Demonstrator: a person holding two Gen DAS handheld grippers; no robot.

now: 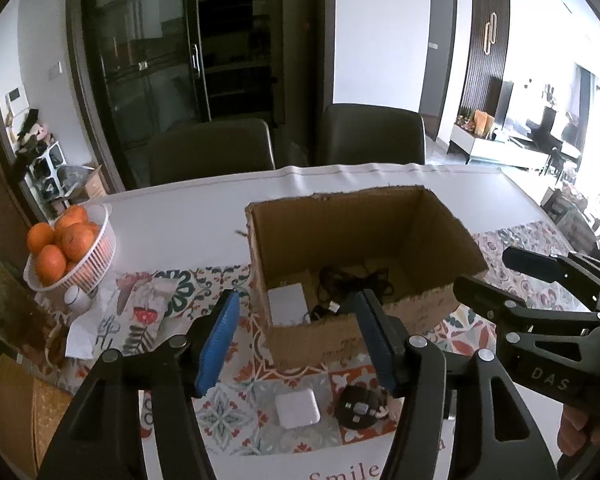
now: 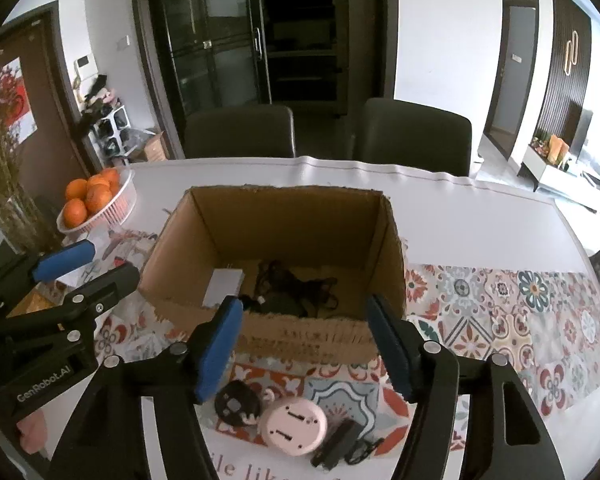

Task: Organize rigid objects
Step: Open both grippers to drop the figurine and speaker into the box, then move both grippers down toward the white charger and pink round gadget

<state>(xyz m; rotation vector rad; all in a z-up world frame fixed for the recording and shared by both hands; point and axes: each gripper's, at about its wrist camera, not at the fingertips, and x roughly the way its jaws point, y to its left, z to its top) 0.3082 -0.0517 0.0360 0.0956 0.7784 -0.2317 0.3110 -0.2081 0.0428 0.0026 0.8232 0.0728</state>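
Observation:
An open cardboard box (image 1: pixel 360 240) (image 2: pixel 292 220) stands on the patterned table mat. Inside it lie a flat white box (image 1: pixel 287 304) (image 2: pixel 224 284) and a tangle of black cable (image 1: pixel 352 280) (image 2: pixel 296 284). In front of the box lie a white square charger (image 1: pixel 297 408), a dark round device (image 1: pixel 358 406) (image 2: pixel 236 402), a pink round device (image 2: pixel 294 426) and a black adapter (image 2: pixel 336 444). My left gripper (image 1: pixel 298 300) (image 2: pixel 112 260) hovers open over the box's near left side, holding nothing. My right gripper (image 2: pixel 304 304) (image 1: pixel 484 276) is open above the near wall, also holding nothing.
A white basket of oranges (image 1: pixel 74 248) (image 2: pixel 96 200) sits at the table's left, with a small white cup (image 1: pixel 76 298) and a tissue pack (image 1: pixel 148 308) near it. A vase of dried stems (image 2: pixel 4 184) stands further left. Two dark chairs (image 2: pixel 412 136) stand behind the table.

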